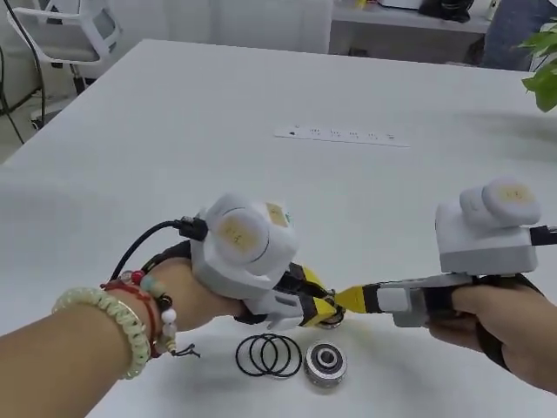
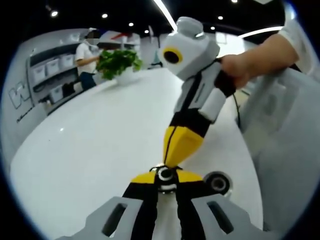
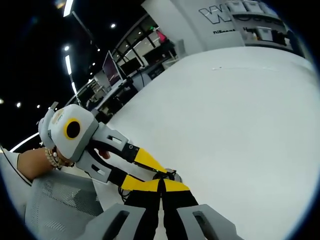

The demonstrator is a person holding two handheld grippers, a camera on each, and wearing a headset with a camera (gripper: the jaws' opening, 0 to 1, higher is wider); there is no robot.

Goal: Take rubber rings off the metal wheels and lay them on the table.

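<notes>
My left gripper [image 1: 324, 312] is shut on a small metal wheel [image 1: 331, 320], held just above the white table [image 1: 261, 157]. My right gripper [image 1: 341, 302] comes in from the right, its yellow tips pinched together on the rubber ring at that wheel's rim. In the left gripper view the wheel [image 2: 165, 173] sits between my own jaws, and the right gripper [image 2: 166, 164] meets it from above. In the right gripper view my closed jaws touch the wheel [image 3: 170, 175]. Three black rubber rings [image 1: 270, 355] lie on the table beside a loose metal wheel [image 1: 325, 363] [image 2: 218, 182].
A flush socket strip [image 1: 341, 135] is set into the table's middle. A green plant [image 1: 544, 61] stands at the far right edge, and an office chair [image 1: 70, 30] stands off the far left corner. A person [image 2: 87, 55] stands by shelves in the background.
</notes>
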